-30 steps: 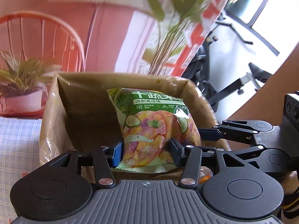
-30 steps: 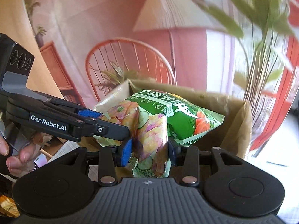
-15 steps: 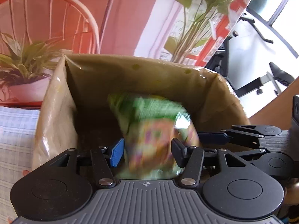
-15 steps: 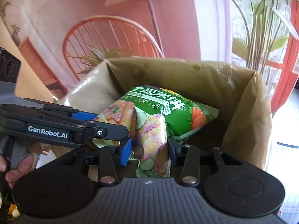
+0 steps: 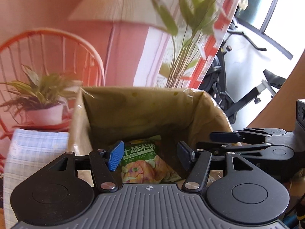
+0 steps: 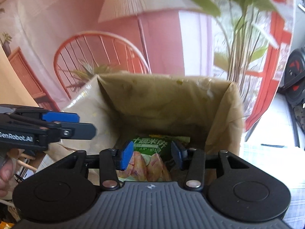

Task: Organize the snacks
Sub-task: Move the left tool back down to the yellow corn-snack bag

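Green snack bag (image 5: 145, 164) lies in brown box (image 5: 133, 110) btwn & below both open, empty grippers (image 5: 150, 155) (image 6: 150, 154).

Left tool (image 5: 150, 155) and right tool (image 6: 151, 155) spread

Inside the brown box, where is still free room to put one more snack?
The snack bag lies on the floor of the box. Dark floor shows right of it, toward the right wall, and behind it by the back wall. The near edge is crowded by both open grippers.

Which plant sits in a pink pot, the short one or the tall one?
The short spiky-leaved plant by the orange chair sits in the pale pink pot. The tall leafy plant rises behind the brown box, its base hidden.
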A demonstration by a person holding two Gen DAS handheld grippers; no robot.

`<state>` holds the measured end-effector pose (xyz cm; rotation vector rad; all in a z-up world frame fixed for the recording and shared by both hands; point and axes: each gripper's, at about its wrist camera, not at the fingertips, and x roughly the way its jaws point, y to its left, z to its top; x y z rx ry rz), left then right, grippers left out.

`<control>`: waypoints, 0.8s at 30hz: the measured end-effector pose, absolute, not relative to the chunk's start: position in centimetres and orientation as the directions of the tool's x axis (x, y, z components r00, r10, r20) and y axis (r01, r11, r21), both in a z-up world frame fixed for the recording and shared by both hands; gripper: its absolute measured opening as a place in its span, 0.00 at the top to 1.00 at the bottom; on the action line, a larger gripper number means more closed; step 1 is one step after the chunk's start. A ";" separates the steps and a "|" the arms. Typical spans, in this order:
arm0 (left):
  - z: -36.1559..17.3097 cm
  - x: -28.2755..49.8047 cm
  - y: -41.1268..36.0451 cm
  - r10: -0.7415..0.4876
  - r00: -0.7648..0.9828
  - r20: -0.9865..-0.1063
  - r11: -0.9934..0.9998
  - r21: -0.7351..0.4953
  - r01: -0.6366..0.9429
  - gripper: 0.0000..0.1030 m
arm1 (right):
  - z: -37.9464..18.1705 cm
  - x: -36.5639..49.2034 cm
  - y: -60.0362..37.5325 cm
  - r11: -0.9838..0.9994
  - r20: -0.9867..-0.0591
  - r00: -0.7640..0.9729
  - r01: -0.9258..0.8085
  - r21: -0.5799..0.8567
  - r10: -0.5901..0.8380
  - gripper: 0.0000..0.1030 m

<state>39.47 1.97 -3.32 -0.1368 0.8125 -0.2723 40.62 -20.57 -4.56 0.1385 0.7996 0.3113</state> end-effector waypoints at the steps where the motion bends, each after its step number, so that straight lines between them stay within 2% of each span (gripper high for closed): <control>1: -2.9 38.8 2.2 -0.288 0.667 -0.688 0.958 -0.220 0.187 0.38 | -4.1 40.0 -20.9 0.947 -0.671 0.668 -0.217 0.237 0.322 0.54; 7: -0.1 33.4 4.0 -0.252 0.737 -0.628 0.968 -0.170 0.186 0.37 | -1.7 35.4 -22.9 0.949 -0.598 0.739 -0.203 0.242 0.310 0.54; 12: 0.9 28.8 5.5 -0.227 0.768 -0.599 0.974 -0.125 0.191 0.31 | -0.6 30.9 -24.7 0.950 -0.555 0.776 -0.190 0.247 0.299 0.53; 13: 0.9 27.9 5.7 -0.220 0.773 -0.594 0.975 -0.117 0.188 0.27 | -0.5 29.9 -25.1 0.950 -0.546 0.783 -0.186 0.249 0.296 0.53; 16: 0.1 25.5 6.4 -0.206 0.787 -0.581 0.978 -0.114 0.172 0.18 | -0.8 27.1 -25.8 0.956 -0.533 0.799 -0.173 0.238 0.278 0.48; 24: -5.7 20.3 7.5 -0.175 0.796 -0.580 0.984 -0.132 0.120 0.11 | -4.6 21.7 -25.4 0.975 -0.535 0.818 -0.141 0.170 0.211 0.32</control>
